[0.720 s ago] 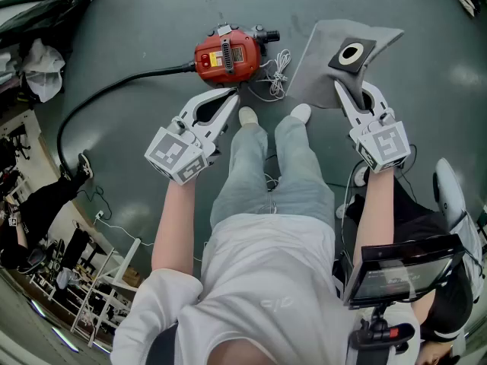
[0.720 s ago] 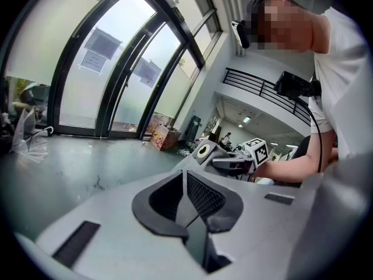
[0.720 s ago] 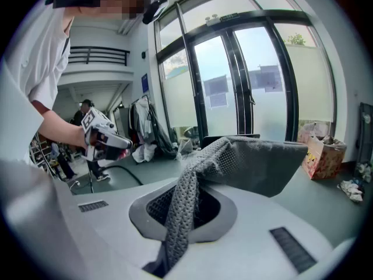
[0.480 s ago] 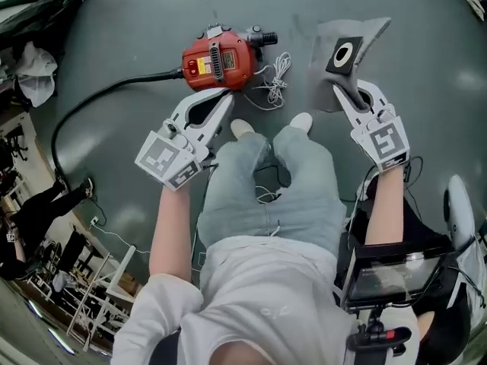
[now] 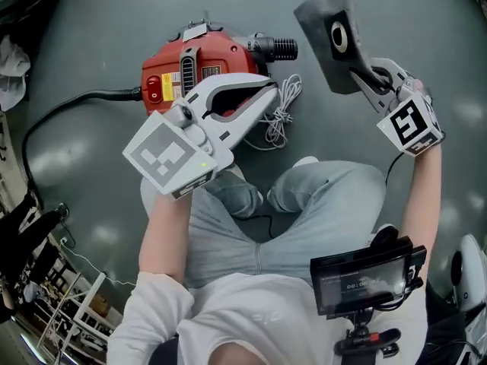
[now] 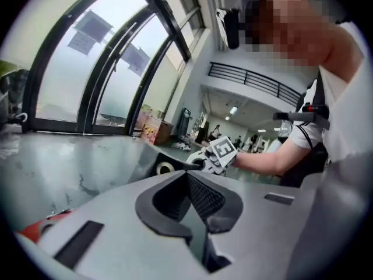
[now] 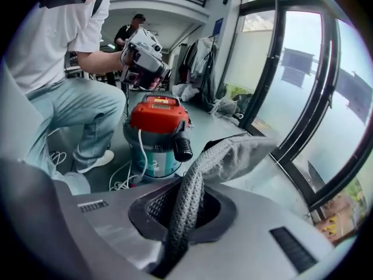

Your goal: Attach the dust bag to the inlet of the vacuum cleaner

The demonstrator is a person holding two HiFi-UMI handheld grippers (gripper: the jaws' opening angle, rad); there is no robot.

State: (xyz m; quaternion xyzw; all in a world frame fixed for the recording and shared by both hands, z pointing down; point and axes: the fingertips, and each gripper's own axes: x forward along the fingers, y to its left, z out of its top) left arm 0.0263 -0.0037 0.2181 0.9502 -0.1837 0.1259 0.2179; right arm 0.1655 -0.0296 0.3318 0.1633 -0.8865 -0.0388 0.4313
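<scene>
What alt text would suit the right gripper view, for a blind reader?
The right gripper is shut on a fold of the grey dust bag. Beyond it, a red vacuum cleaner stands on the floor, its black inlet facing the gripper.

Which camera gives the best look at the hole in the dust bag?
The head view: the bag is held up with its ringed hole facing the camera. The left gripper view shows the hole small and far off. The right gripper view shows only cloth pinched edge-on in the jaws of the right gripper; the hole is hidden.
</scene>
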